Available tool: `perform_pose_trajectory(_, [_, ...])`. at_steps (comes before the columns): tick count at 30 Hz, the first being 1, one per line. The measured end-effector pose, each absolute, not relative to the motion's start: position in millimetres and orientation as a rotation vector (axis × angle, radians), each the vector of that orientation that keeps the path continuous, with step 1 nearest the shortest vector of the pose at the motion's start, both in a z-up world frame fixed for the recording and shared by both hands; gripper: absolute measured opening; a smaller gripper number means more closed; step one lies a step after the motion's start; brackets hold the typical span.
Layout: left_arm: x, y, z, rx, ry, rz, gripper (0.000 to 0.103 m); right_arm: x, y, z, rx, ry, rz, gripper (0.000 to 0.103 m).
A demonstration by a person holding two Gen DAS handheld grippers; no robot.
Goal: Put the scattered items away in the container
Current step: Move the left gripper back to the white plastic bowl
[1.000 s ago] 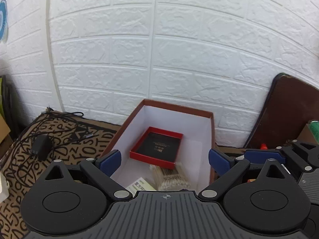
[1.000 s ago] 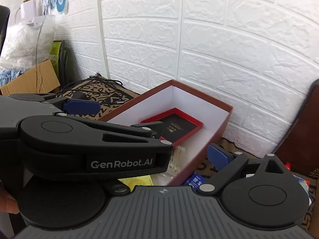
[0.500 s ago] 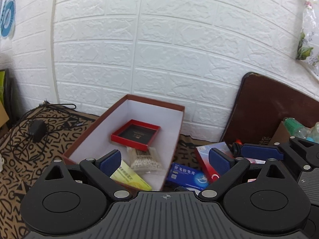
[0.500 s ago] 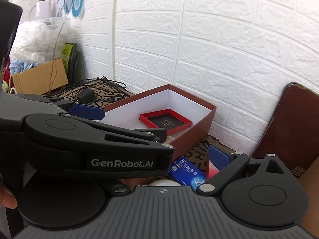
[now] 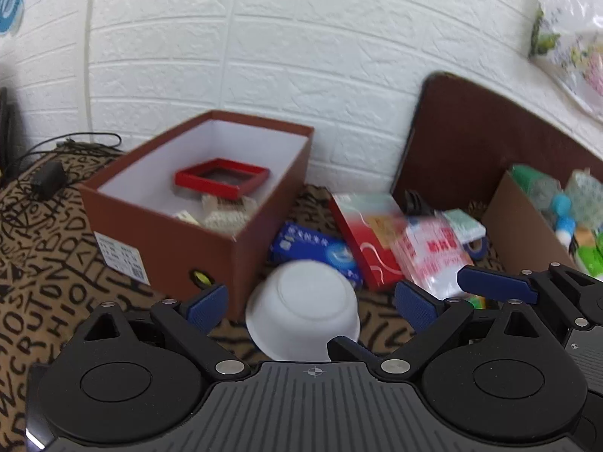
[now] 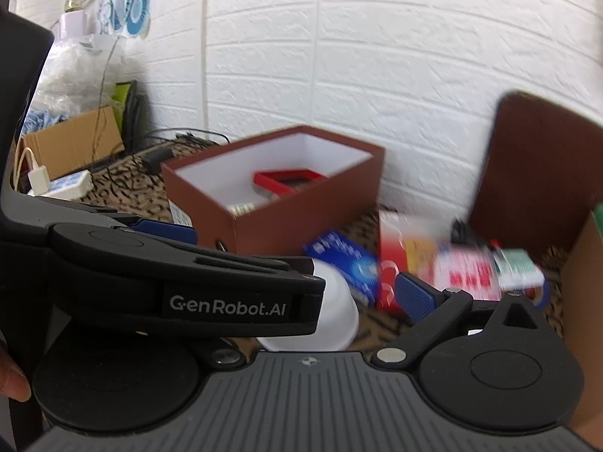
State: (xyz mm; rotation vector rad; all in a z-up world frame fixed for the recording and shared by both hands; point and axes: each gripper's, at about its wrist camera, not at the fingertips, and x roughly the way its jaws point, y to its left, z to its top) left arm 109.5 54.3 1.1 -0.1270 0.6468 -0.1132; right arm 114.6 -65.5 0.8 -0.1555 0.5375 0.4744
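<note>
The brown box (image 5: 162, 233) with a white inside stands on the patterned cloth, holding a red tray (image 5: 222, 179) and some small packs. Right of it lie a blue box (image 5: 316, 252), a red box (image 5: 361, 233) and a blurred white-red packet (image 5: 429, 256). An upturned white bowl (image 5: 301, 316) sits in front of them. My left gripper (image 5: 311, 303) is open, with the bowl between its fingers and apart from the pads. In the right wrist view the brown box (image 6: 301, 218) stands further back. My right gripper (image 6: 312, 297) is open, its left finger hidden behind the left gripper's body.
A dark brown board (image 5: 471, 143) leans on the white brick wall. A cardboard box (image 5: 527, 222) of bottles stands at the right. A charger (image 5: 49, 180) with cables lies at the left. Another carton (image 6: 68, 143) and a fingertip (image 6: 11, 380) show in the right wrist view.
Both grippers have drawn back from over the brown box and shifted right. The scattered packs and the white bowl have come into view; the bowl now sits between the left fingers.
</note>
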Motion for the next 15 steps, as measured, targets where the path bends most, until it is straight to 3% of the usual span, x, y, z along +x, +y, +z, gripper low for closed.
perform_pose_trajectory(15, [96,27,-60,-0.139,0.677,-0.161,0.101,92,-92,-55,-0.165,0.551,0.418,0.101])
